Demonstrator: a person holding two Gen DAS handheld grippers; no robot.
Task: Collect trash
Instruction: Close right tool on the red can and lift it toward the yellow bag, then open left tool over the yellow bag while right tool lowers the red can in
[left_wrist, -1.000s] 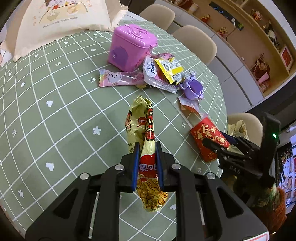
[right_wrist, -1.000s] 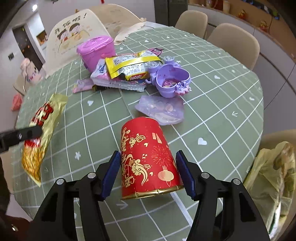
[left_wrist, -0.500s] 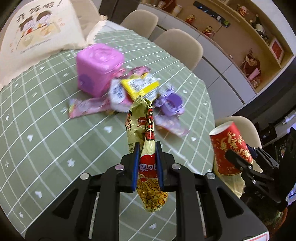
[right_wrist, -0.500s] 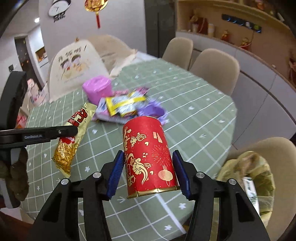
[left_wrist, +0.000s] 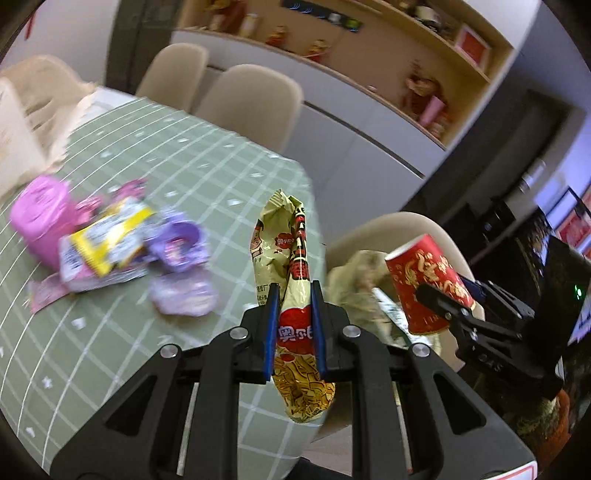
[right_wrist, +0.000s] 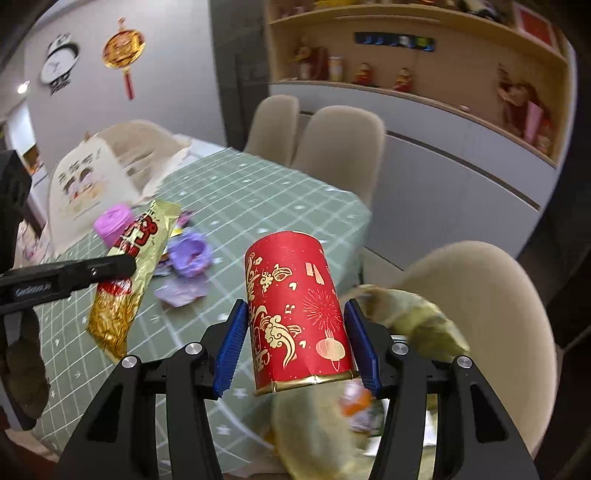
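Note:
My left gripper is shut on a gold and red snack wrapper and holds it in the air over the table's near edge; the wrapper also shows in the right wrist view. My right gripper is shut on a red paper cup with gold patterns, held above an open yellowish trash bag that sits on a beige chair. The cup and the bag also show in the left wrist view.
On the green checked tablecloth lie a pink box, a yellow and white wrapper, a purple cup and a pale purple wrapper. Beige chairs ring the table. A wall shelf stands behind.
Both grippers have lifted their loads off the table and swung right, toward the trash bag on the chair. The cup now hangs over the bag.

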